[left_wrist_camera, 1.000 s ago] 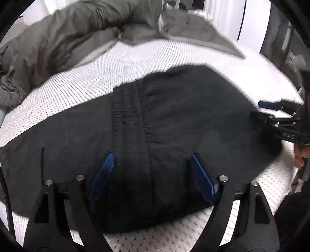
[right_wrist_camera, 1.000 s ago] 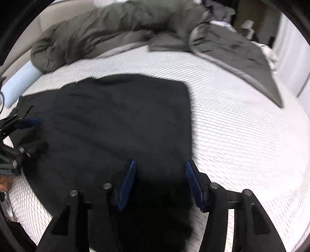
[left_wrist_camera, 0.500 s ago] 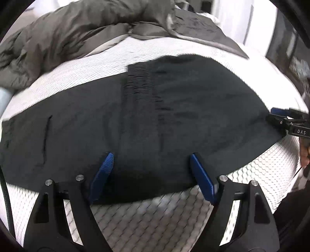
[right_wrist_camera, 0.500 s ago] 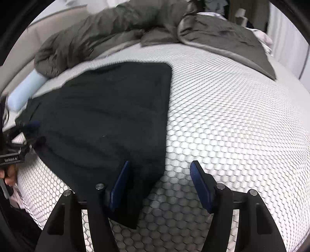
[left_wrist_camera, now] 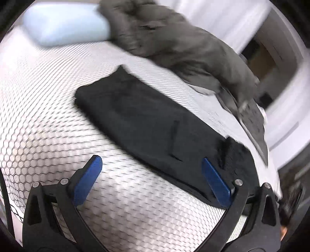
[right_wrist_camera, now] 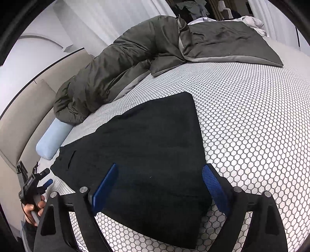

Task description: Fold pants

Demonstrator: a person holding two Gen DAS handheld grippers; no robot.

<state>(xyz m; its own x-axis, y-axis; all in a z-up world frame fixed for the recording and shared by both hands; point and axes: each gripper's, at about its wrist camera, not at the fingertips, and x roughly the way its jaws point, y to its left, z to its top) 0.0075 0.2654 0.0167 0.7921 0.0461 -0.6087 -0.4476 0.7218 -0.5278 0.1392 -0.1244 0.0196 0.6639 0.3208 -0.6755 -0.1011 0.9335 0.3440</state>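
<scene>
The black pants (right_wrist_camera: 147, 147) lie folded flat on the white honeycomb mattress (right_wrist_camera: 251, 126). In the left wrist view the pants (left_wrist_camera: 147, 124) run as a blurred diagonal band with a pocket slit. My left gripper (left_wrist_camera: 153, 172) hovers at their near edge. Its jaws are opening wide, the right pad (left_wrist_camera: 215, 180) over cloth, the left pad (left_wrist_camera: 89, 180) over bare mattress, nothing pinched. My right gripper (right_wrist_camera: 158, 184) stands over the pants' near corner, jaws opening, cloth below but not pressed. The left gripper (right_wrist_camera: 47, 176) shows at the pants' left end, in a hand (right_wrist_camera: 33, 209).
A rumpled grey-green duvet (right_wrist_camera: 120, 69) lies across the back of the bed, beyond the pants. A pale blue bolster (right_wrist_camera: 52, 137) sits at the far left by a beige headboard (right_wrist_camera: 25, 108). White curtains (right_wrist_camera: 108, 17) hang behind. The mattress continues to the right of the pants.
The left gripper has swept sideways off the waistband fold to the pocket end, rolled, and spread its jaws wider. The right gripper's jaws have widened and shifted slightly over the pants' corner.
</scene>
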